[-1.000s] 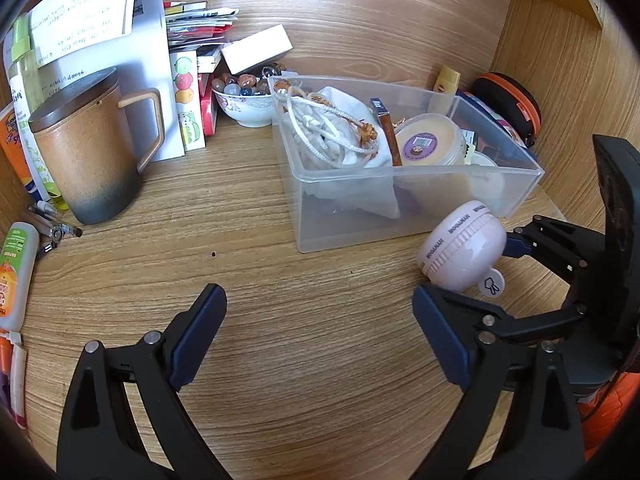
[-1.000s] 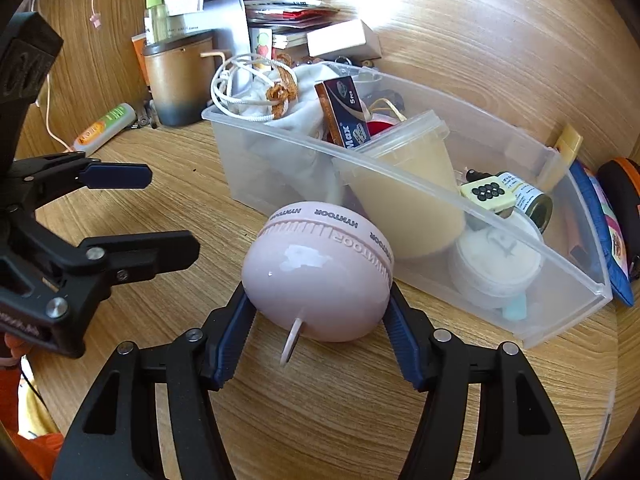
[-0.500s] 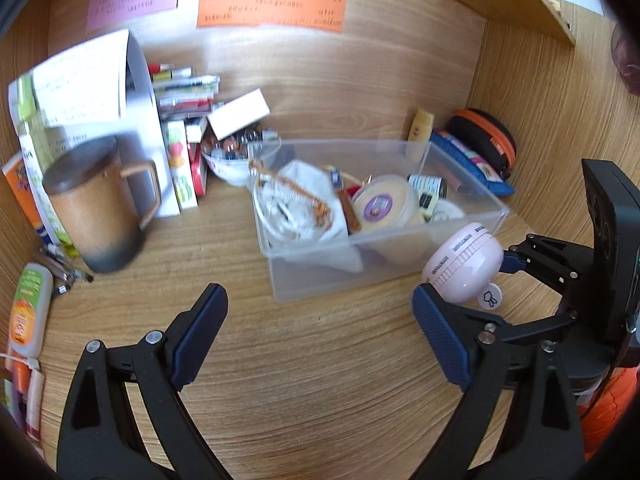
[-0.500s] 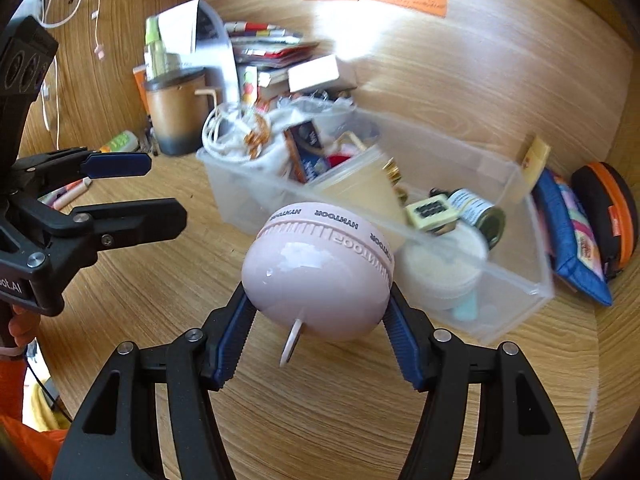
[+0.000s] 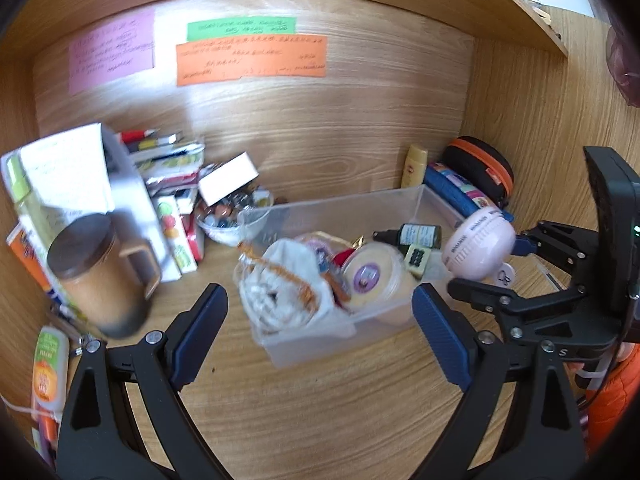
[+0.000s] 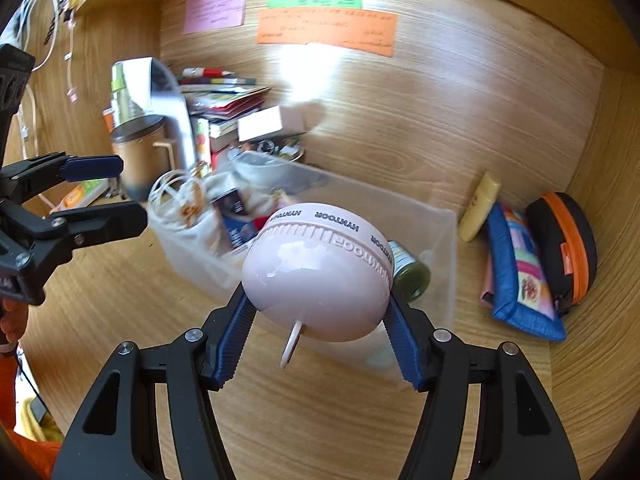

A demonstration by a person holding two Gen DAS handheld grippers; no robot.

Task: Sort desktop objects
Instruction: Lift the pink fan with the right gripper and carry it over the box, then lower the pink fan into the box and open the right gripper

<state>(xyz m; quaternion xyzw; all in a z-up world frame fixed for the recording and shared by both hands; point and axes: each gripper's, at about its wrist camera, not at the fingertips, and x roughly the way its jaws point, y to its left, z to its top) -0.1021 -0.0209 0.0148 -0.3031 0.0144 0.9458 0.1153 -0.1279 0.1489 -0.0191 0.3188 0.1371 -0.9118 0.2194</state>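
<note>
I'm lifting both tools higher above the counter (image 6: 280,420) than before; right tool (image 6: 318,312) is gripping the pink HYNTOOR timer (image 6: 320,276), left tool (image 5: 320,320) is gaping wide, empty.

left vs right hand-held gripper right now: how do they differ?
The right hand-held gripper is clamped on the pink round timer; the left hand-held gripper holds nothing. The right's pads press the timer's sides; the left's jaws stand wide apart over the clear bin. Both share black frames with blue pads.
</note>
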